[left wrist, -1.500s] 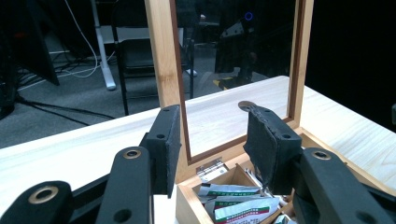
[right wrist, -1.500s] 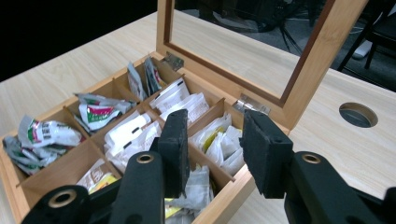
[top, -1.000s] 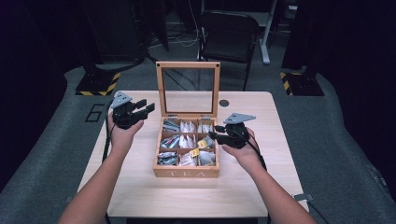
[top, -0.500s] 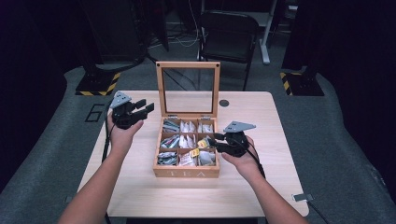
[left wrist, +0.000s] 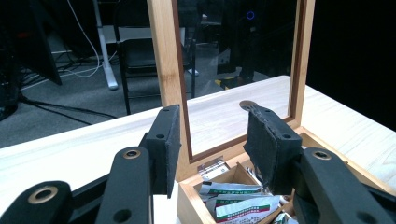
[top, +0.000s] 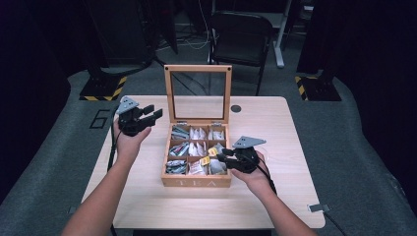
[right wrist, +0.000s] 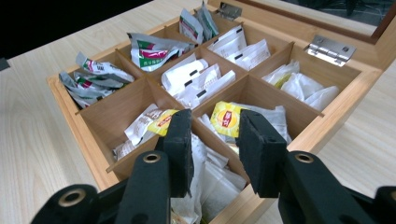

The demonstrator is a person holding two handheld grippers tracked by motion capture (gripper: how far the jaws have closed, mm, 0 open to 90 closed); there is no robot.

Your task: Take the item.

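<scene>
Tea bags (right wrist: 205,172) lie in the front-right compartment beneath the right gripper (right wrist: 212,140), whose jaws, just closing, remain apart around nothing. Around them, the wooden tea box (top: 196,182) sits mid-table, lid upright. Beside its left, the left gripper (top: 147,114) hovers empty, jaws apart.

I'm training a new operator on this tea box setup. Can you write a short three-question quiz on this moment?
1. True or false: the tea box has its glass lid standing open.
2. Which gripper reaches into the box: A) left gripper B) right gripper?
3. How many compartments does the box have?

Key: 1 true. 2 B; its open jaws have just been closing over tea bags in a near corner compartment. 3 nine.
</scene>
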